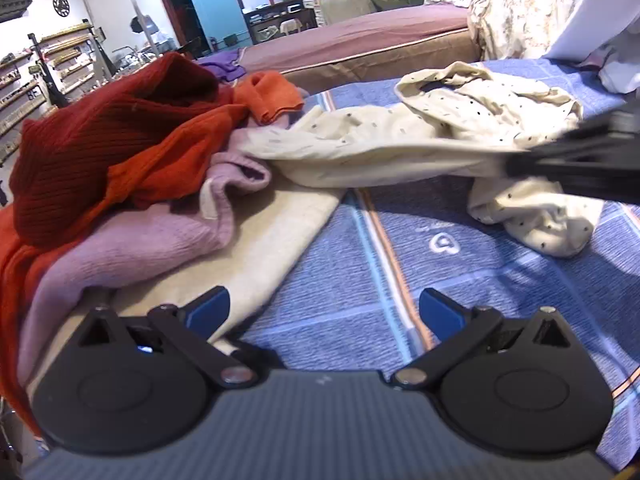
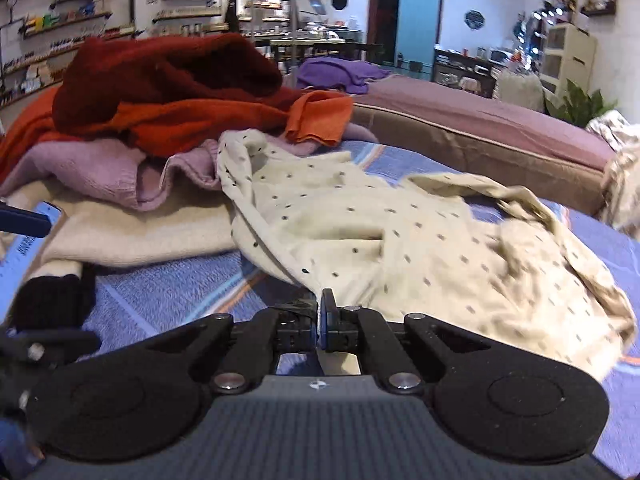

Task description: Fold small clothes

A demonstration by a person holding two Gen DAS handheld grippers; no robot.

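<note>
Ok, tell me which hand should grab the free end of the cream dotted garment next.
Probably left: the left gripper is open and empty, while the right gripper is shut on the cream dotted garment.

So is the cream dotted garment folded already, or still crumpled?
Still crumpled: the cream dotted garment lies bunched and wrinkled on the blue bedcover, with one edge pinched in the right claw.

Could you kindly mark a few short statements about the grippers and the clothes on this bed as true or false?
1. The right gripper is shut on the cream dotted garment. True.
2. The left gripper holds the lilac sweater. False: its jaws stand open and empty.
3. A dark red knit lies on top of the pile. True.
4. The bedsheet is plain green. False: it is blue with stripes.
</note>
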